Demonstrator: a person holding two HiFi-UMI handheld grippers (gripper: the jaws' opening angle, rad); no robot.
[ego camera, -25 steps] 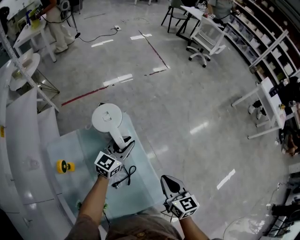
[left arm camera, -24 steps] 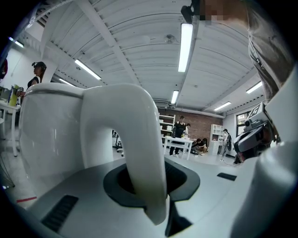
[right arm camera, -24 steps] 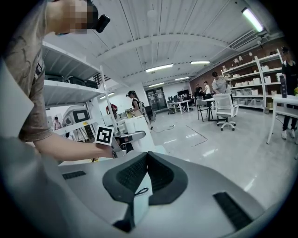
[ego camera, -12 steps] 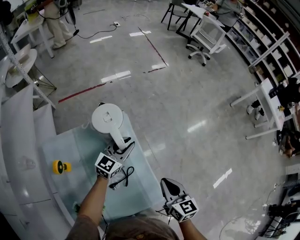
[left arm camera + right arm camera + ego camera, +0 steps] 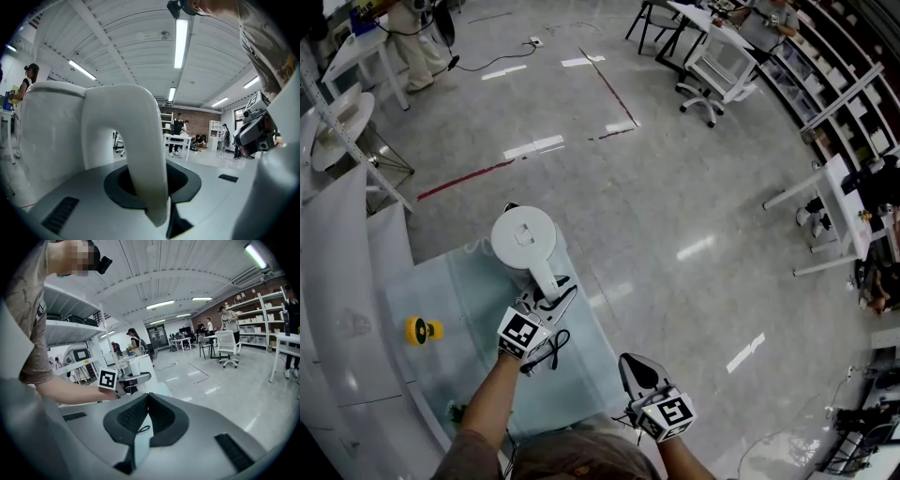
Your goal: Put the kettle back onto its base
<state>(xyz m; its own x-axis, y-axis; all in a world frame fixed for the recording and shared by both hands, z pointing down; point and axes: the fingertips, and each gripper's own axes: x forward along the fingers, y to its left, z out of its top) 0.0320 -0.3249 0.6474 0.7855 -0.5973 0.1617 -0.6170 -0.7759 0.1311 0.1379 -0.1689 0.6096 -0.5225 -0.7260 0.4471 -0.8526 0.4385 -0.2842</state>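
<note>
The white kettle [image 5: 523, 239] is over the far end of the pale glass table [image 5: 459, 291], in the middle left of the head view. The left gripper [image 5: 551, 292] pinches the kettle's handle [image 5: 136, 154], which curves down between the jaws in the left gripper view. I cannot see the base. It may be hiding under the kettle, and a black cord [image 5: 548, 349] lies on the table close by. So I think the kettle is at its spot or almost there, but I cannot tell if it sits down all the way. What is left, I guess, is to set it flat and let go. The left arm reaches up from the bottom of the frame, and its gripper lies almost flat. The right gripper [image 5: 636, 367] waits at the lower middle, just off the table edge, tipped down a little. Its jaws are pressed together and hold nothing.
</note>
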